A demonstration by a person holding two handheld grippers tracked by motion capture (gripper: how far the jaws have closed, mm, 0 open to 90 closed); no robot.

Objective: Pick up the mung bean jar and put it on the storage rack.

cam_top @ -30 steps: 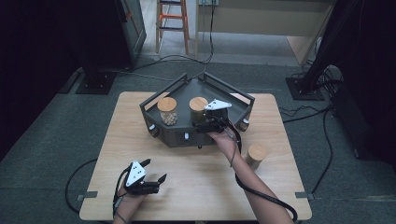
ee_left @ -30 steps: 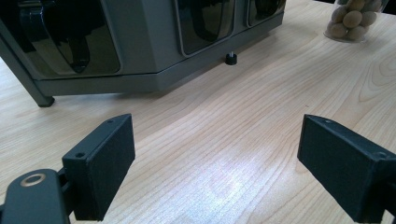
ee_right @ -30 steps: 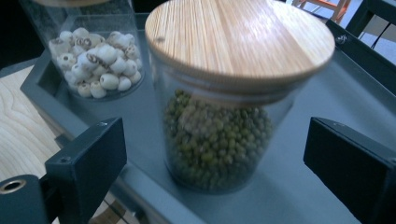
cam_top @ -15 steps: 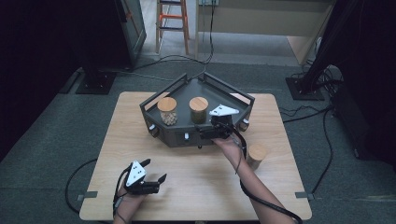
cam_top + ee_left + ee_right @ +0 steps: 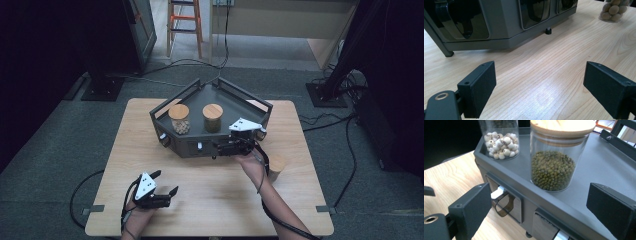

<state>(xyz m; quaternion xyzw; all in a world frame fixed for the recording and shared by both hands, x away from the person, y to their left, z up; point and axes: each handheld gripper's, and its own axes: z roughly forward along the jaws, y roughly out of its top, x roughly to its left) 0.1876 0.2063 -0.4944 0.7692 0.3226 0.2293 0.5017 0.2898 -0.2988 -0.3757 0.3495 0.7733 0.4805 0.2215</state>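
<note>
Item: glass jar of green beans point(image 5: 552, 167), wooden lid, on grey stand point(image 5: 225, 97) near its front edge. Probably heavy, smooth, breakable; grasp mid-body. Right gripper point(image 5: 541, 212) jaws wide apart before it; left gripper point(image 5: 541, 87) likewise spread.

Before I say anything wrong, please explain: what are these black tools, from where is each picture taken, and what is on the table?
A person sits at a wooden table and holds a two-jaw hand tool in each hand. One picture looks down from above the person. The other two come from small cameras riding on each tool, looking along its black jaws.

The left gripper rests low over bare wood, jaws apart, holding nothing. The right gripper is at the front of a dark grey dispenser stand, jaws also apart and empty.

On top of the stand are two glass jars with wooden lids: one with pale round seeds, one with small green beans. A third lidded jar stands on the table beside the right forearm.
</note>
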